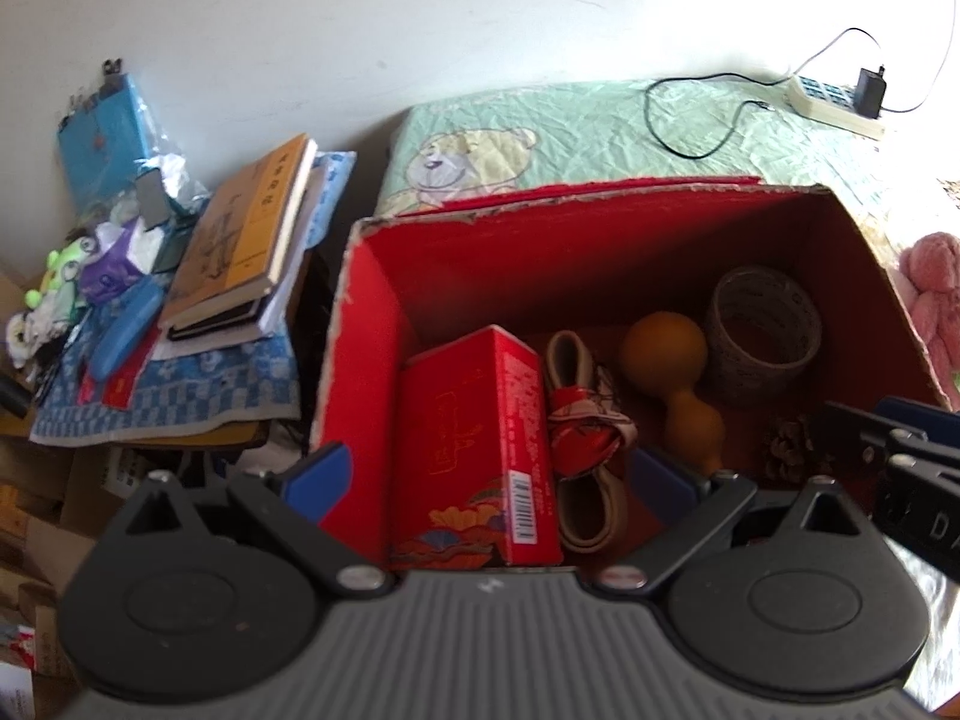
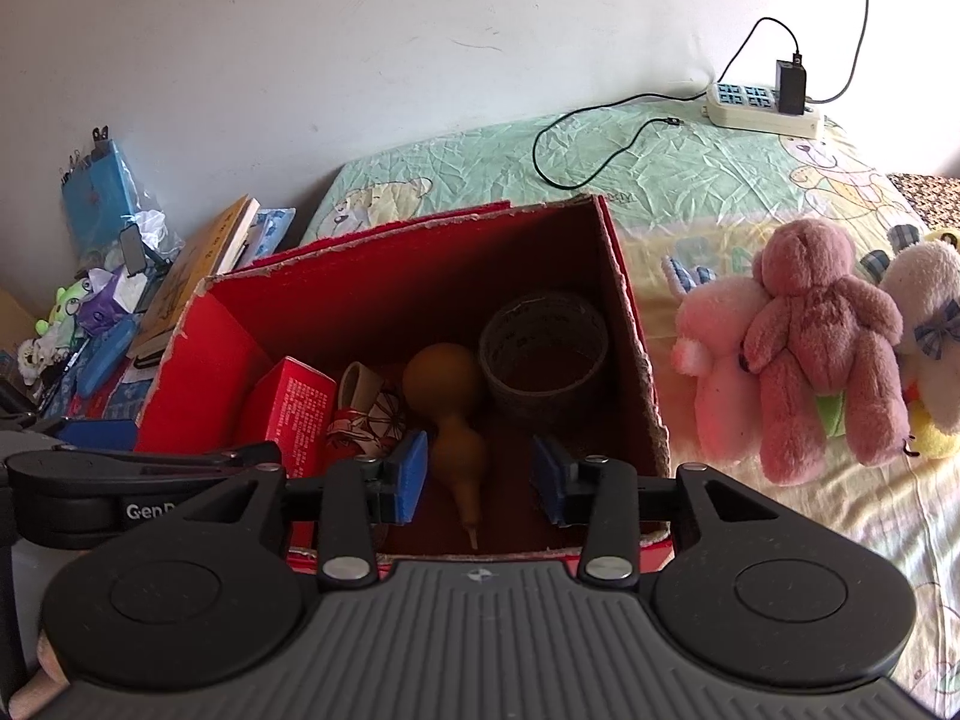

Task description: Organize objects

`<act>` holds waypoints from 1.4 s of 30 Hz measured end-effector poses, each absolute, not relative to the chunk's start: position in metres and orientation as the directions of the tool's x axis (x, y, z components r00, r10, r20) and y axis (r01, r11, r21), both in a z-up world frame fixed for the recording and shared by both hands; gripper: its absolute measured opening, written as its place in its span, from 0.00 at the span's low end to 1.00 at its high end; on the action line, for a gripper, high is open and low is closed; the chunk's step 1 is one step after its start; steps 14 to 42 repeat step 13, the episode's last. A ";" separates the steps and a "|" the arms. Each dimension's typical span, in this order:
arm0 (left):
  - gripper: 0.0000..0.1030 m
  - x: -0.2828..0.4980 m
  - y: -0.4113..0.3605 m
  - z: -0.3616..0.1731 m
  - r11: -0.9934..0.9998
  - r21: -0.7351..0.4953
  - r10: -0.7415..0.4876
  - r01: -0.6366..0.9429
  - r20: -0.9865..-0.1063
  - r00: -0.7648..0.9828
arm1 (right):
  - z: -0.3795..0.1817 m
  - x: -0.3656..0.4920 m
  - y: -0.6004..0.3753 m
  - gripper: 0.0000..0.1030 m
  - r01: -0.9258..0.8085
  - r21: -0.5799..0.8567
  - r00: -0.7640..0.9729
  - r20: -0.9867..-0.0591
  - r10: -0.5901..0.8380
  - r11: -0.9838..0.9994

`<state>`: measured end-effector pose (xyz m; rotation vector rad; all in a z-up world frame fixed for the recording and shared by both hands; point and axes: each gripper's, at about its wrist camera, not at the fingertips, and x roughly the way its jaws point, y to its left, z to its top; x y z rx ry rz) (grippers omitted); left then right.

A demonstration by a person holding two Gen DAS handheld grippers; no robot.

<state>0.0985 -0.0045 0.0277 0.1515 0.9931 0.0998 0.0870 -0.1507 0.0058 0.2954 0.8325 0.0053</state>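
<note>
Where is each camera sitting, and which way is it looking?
Left wrist: sits on the left gripper, looking down into the red box from its near left side; its own open fingers show, and the right gripper pokes in at the edge.
Right wrist: sits on the right gripper, looking down into the red box from the near right; its open fingers frame the gourd.
Both see the box, gourd, tape roll and power strip.
</note>
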 end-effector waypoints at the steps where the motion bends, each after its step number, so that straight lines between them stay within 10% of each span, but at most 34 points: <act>1: 0.97 0.099 -0.005 0.028 0.984 0.178 0.163 -0.025 -0.823 0.544 | 0.007 0.088 -0.152 0.40 0.104 0.262 0.680 -0.723 0.124 0.959; 42: 0.91 0.105 -0.014 0.033 0.977 0.176 0.215 -0.123 -0.799 0.561 | 0.014 0.104 -0.170 0.40 0.003 0.253 0.687 -0.703 0.182 0.967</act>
